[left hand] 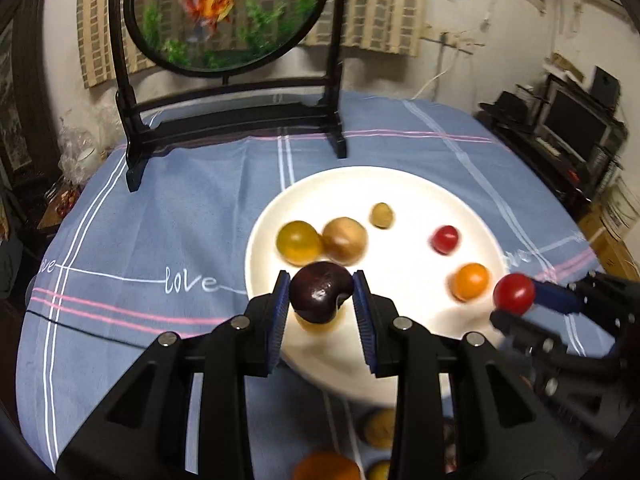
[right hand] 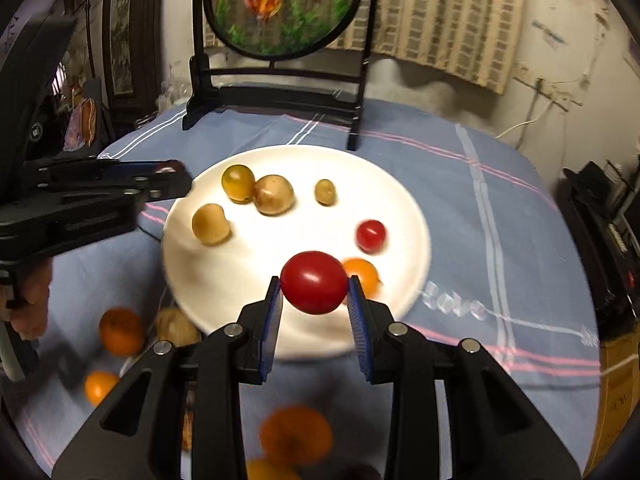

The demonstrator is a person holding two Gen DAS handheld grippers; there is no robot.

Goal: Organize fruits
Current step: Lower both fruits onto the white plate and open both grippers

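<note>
- The left gripper (left hand: pixel 321 294) is closed on a dark purple, glossy round fruit (left hand: pixel 321 291); both blue ribbed pads (left hand: pixel 280 300) press its sides. The fruit hangs above the near rim of the plate.
- The right gripper (right hand: pixel 313 292) is closed on a bright red, smooth cherry tomato (right hand: pixel 314 282), clamped between its own blue pads. It hangs over the near part of the same plate.
- In the left wrist view the tomato and right gripper appear at the plate's right edge, well apart from the dark fruit.
- The round white ceramic plate (right hand: pixel 404 208) lies on a blue checked tablecloth (left hand: pixel 160 208). On it rest a yellow-green round fruit (right hand: pixel 238 182) touching a tan round fruit (right hand: pixel 274 194), a small olive fruit (right hand: pixel 325 191), a pale tan fruit (right hand: pixel 211 224), a small red tomato (right hand: pixel 371 235) and an orange tomato (right hand: pixel 362 274).
- Several orange and tan fruits lie blurred on the cloth, nearer than the plate; they are not yet sorted.
- Judged step: carrying both fruits to the plate for release.
- Risk: both held fruits are smooth and round. Released from height, they are likely to roll and strike neighbours, or leave the plate over its shallow rim.
- Risk: excess squeeze may split the tomato skin.
- Risk: the dark fruit hangs directly above a pale fruit half-hidden beneath it; lowering straight down may knock it.
- Behind the plate stands a black framed round goldfish screen (left hand: pixel 224 12), clear of the work area.
</note>
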